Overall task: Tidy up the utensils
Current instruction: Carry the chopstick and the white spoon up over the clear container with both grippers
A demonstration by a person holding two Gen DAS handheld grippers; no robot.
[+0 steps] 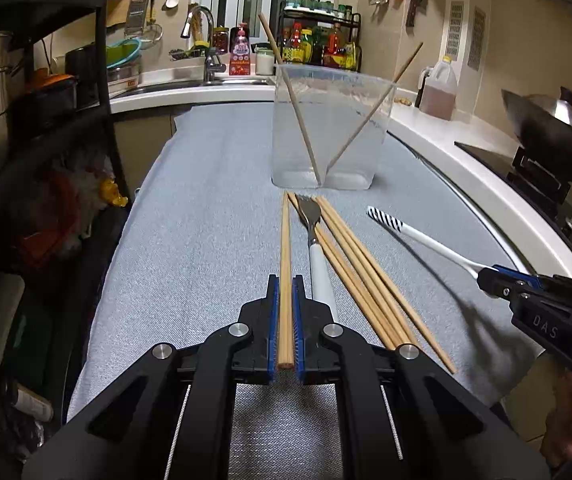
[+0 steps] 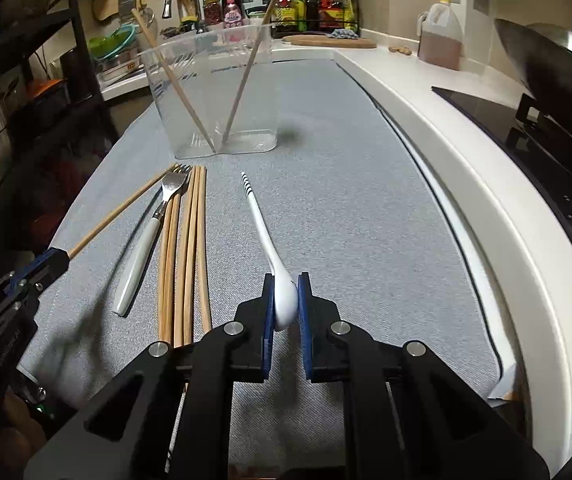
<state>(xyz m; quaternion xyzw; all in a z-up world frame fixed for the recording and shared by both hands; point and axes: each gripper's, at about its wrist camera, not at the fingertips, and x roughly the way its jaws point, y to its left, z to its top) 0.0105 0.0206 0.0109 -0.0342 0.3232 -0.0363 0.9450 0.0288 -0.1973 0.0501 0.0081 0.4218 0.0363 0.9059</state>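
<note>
A clear plastic container (image 1: 328, 132) stands on the grey cloth with two wooden chopsticks (image 1: 302, 128) leaning in it; it also shows in the right wrist view (image 2: 214, 92). My left gripper (image 1: 286, 286) is shut on one wooden chopstick (image 1: 285, 248), seen from the right wrist view (image 2: 118, 212). My right gripper (image 2: 286, 284) is shut on the bowl of a white spoon (image 2: 264, 232) with a striped handle end, seen from the left (image 1: 418, 236). A white-handled fork (image 1: 314, 240) and several loose chopsticks (image 1: 366, 276) lie between the grippers.
The grey cloth (image 1: 206, 220) covers the work surface. A white counter edge (image 2: 466, 168) runs along the right, with a wok (image 1: 546, 124) on a stove and an oil jug (image 1: 440, 92). A black shelf rack (image 1: 46, 100) stands left. A sink (image 1: 206, 80) and bottle rack (image 1: 318, 44) are behind.
</note>
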